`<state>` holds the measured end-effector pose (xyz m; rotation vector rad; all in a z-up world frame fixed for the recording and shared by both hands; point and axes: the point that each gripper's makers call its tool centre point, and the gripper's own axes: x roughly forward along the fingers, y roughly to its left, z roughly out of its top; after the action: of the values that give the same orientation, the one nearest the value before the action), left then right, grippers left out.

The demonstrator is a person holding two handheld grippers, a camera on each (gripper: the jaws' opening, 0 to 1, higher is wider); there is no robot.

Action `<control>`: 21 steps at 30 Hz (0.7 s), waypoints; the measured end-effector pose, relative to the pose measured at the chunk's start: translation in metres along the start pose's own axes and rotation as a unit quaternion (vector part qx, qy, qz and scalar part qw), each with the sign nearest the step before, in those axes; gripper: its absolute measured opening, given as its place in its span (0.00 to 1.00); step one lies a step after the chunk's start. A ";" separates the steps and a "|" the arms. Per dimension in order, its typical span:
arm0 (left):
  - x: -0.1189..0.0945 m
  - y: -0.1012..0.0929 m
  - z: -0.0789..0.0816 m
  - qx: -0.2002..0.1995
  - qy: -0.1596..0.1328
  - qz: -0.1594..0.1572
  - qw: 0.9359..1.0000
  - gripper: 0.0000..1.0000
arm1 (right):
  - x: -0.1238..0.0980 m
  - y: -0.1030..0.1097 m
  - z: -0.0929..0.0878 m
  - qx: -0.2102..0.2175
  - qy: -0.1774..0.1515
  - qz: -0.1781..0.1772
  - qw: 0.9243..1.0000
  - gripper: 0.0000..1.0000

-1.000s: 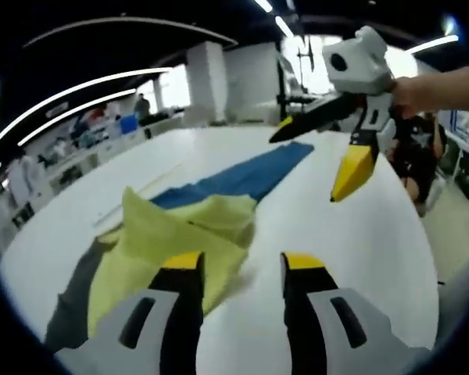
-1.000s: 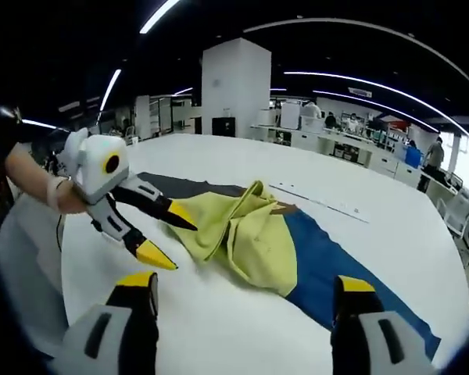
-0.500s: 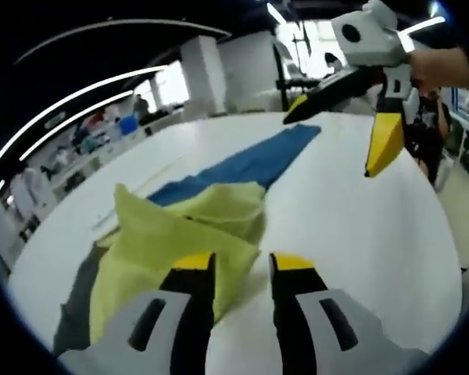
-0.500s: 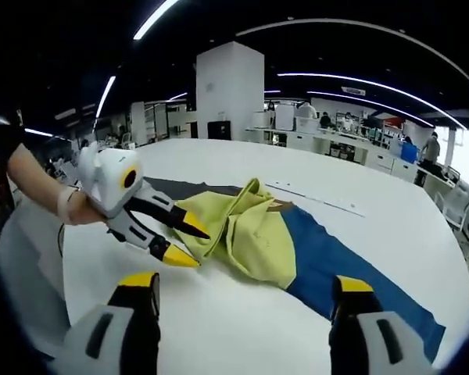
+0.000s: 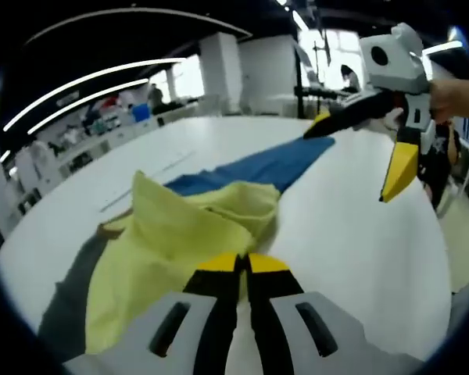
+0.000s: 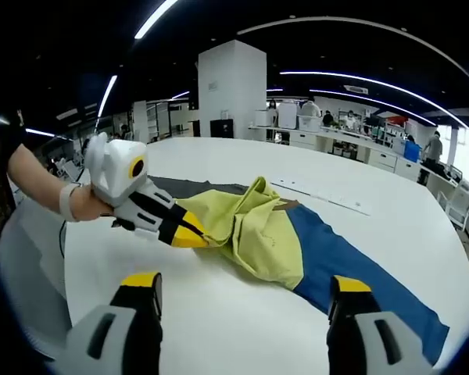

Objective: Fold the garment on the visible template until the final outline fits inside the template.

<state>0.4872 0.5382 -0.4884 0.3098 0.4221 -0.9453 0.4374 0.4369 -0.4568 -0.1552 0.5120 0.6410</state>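
Jaws of the left gripper (image 5: 242, 262) now press together at the near edge of the yellow garment (image 5: 180, 234); a second ago they stood spread, and half a second ago only a narrow gap was left. Whether cloth is caught between the tips cannot be told from the left gripper view, but the right gripper view shows the left gripper (image 6: 189, 232) with its yellow tips closed right at the garment's (image 6: 250, 230) rumpled edge, touching the fabric. The garment lies bunched on the white tabletop (image 5: 352, 226), over a long template strip whose blue part (image 5: 258, 168) runs away from it and whose dark grey part (image 5: 62, 305) lies on the other side.

The right gripper (image 6: 245, 291) stays spread wide, its two jaws well apart above bare tabletop (image 6: 219, 312), much as in the earlier frames. In the left gripper view it (image 5: 367, 152) hangs in the air above the far end of the blue part, held by a hand (image 5: 457, 98), jaws open. The right gripper view alone shows the person's left forearm with a wristband (image 6: 66, 201) behind the left gripper, and the blue part (image 6: 352, 269) reaching toward its own right jaw.
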 end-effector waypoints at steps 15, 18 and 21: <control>-0.065 0.094 0.019 -0.041 -0.049 0.096 0.993 0.00 | 0.021 0.015 0.011 -0.026 0.007 0.022 0.999 0.83; -0.072 0.104 0.016 -0.041 -0.048 0.106 0.992 0.00 | 0.027 0.021 0.019 -0.032 0.003 0.030 0.999 0.81; -0.077 0.110 0.013 -0.044 -0.047 0.114 0.991 0.00 | 0.035 0.027 0.027 -0.047 0.000 0.037 0.998 0.80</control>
<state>0.5420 0.6485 -0.4323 0.2264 0.3325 -0.7127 0.4557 0.4846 -0.4503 -0.2265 0.4891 0.7376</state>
